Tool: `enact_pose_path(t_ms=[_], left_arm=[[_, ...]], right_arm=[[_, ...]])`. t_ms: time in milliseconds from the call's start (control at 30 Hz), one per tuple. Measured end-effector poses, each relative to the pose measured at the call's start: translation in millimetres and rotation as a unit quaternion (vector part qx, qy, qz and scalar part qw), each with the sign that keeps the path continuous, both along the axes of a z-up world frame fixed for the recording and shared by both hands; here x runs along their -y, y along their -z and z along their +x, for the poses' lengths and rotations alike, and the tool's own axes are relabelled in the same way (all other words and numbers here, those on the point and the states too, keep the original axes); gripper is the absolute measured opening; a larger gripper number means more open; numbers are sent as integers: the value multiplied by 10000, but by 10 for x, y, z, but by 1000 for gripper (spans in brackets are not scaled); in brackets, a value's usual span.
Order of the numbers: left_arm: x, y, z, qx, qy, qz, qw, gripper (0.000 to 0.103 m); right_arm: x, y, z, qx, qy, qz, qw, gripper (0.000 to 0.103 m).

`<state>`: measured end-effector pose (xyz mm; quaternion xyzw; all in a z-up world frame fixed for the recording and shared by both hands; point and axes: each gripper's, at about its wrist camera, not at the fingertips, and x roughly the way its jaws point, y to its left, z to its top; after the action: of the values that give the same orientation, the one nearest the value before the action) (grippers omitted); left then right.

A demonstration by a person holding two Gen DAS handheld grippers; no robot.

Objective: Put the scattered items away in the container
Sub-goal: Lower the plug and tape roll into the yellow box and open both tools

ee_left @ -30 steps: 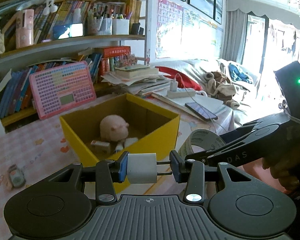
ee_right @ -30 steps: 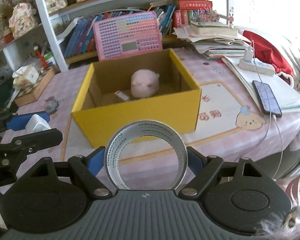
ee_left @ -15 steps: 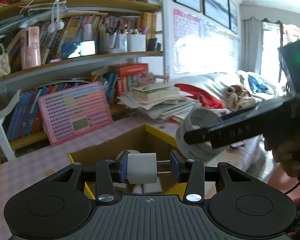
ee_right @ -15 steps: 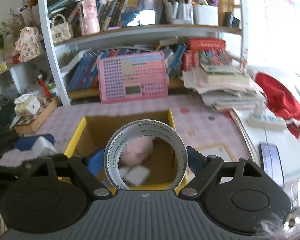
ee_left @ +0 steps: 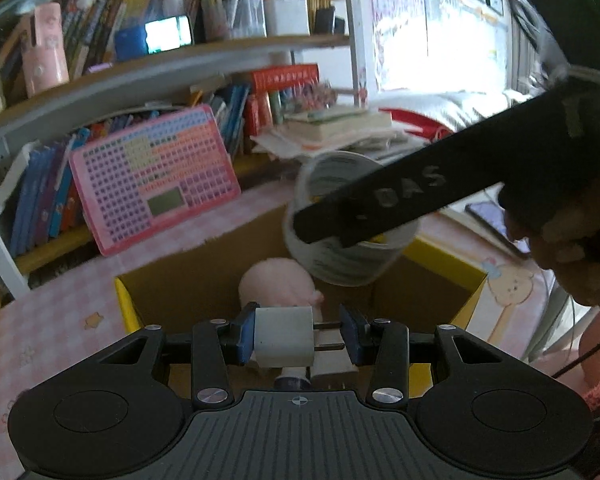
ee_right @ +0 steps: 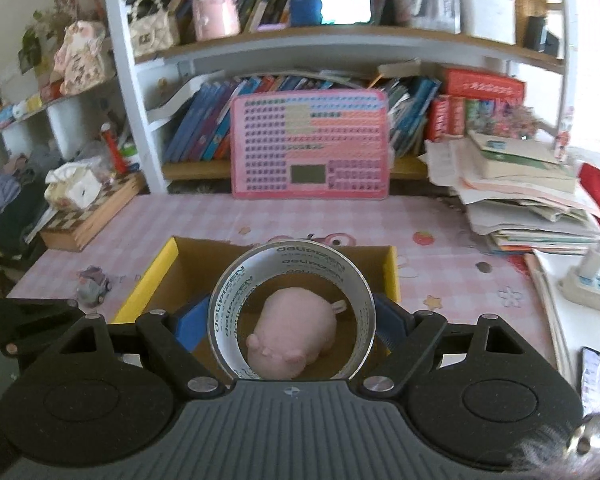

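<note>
The left gripper (ee_left: 298, 339) is matte black: a ribbed grey-black deck with a small crosshair mark at 12 o'clock, 2 round raised discs at 9 and 3 o'clock, 2 silver screws, and blue pads (ee_left: 242, 340) on its fingers. The right gripper (ee_right: 292, 322) has the same build. Seen from the left wrist, its side bears pale letters "DAS" and a green light at 1 o'clock.

Roll of tape (ee_right: 292, 314), sitting between the fingers of the right gripper (ee_right: 292, 320) above the yellow box (ee_right: 389, 276): its inner core is showing the word "delipizen", repeating around the ring. Right gripper finger (ee_left: 400, 196), crossing in front of the tape roll in the left wrist view: it is bearing raised letters reading "DAS". The pink keypad board (ee_right: 310, 144) behind the box is carrying characters too small to read.
</note>
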<state>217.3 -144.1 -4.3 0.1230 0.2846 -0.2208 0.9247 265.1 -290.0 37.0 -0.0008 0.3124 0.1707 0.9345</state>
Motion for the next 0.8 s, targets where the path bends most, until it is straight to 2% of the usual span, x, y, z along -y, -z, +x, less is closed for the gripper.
enact_pose_path(t_ms=[233, 433, 467, 500, 600, 800], left_arm=[[111, 193, 97, -284, -28, 208, 9994, 42], [136, 277, 165, -446, -131, 222, 9987, 44], [131, 278, 170, -448, -169, 233, 9986, 46], [124, 279, 173, -435, -222, 252, 9985, 56], [71, 251, 151, -352, -328, 243, 9985, 72], [-7, 159, 104, -158, -451, 228, 9986, 76]], right_arm=[[-84, 200, 260, -236, -244, -93, 9994, 83], [-134, 281, 415, -313, -413, -155, 9985, 83], [-140, 286, 439, -317, -430, -161, 9984, 83], [-144, 287, 458, -316, -438, -159, 9984, 83], [-148, 280, 517, -304, -466, -150, 9983, 83], [-175, 316, 608, -406, -548, -147, 9976, 83]])
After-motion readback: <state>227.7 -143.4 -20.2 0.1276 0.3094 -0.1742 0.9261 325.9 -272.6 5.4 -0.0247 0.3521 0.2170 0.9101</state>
